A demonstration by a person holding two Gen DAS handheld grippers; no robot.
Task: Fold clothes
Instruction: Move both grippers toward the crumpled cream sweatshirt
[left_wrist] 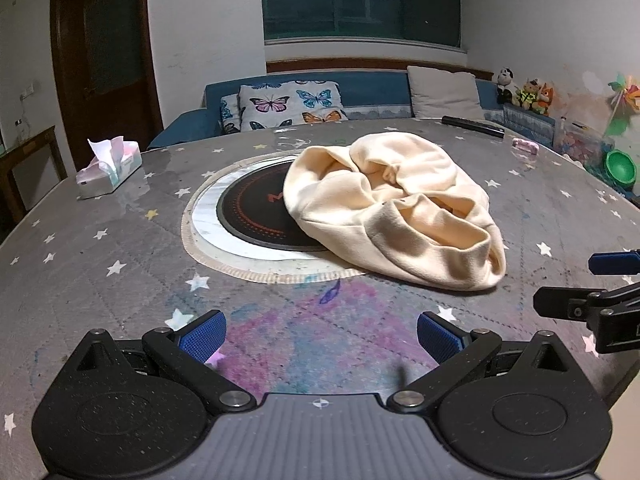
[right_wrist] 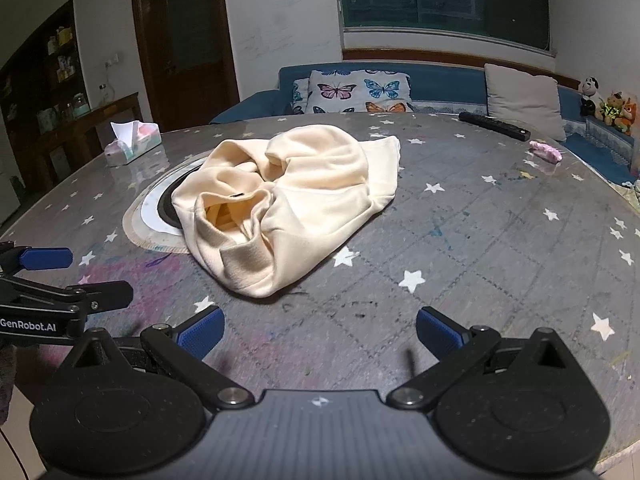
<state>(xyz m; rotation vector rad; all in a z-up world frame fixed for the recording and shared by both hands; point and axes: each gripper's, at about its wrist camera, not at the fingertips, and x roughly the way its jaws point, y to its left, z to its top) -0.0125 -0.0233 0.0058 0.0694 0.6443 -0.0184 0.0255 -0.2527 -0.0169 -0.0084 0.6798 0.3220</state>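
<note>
A cream garment (left_wrist: pixel 396 208) lies crumpled in a heap on the round grey star-patterned table (left_wrist: pixel 100 280), partly over a black round hotplate (left_wrist: pixel 256 216). It also shows in the right wrist view (right_wrist: pixel 288 208). My left gripper (left_wrist: pixel 320 332) is open and empty, low over the table's near edge, short of the garment. My right gripper (right_wrist: pixel 320 332) is open and empty, also near the front edge, with the garment ahead and slightly left. Each gripper shows at the edge of the other's view: the right one (left_wrist: pixel 600 280), the left one (right_wrist: pixel 60 276).
A tissue box (left_wrist: pixel 108 168) stands at the table's far left. A black remote (right_wrist: pixel 494 125) and a small pink object (right_wrist: pixel 546 153) lie at the far right. A blue sofa with butterfly cushions (left_wrist: pixel 288 104) stands behind the table.
</note>
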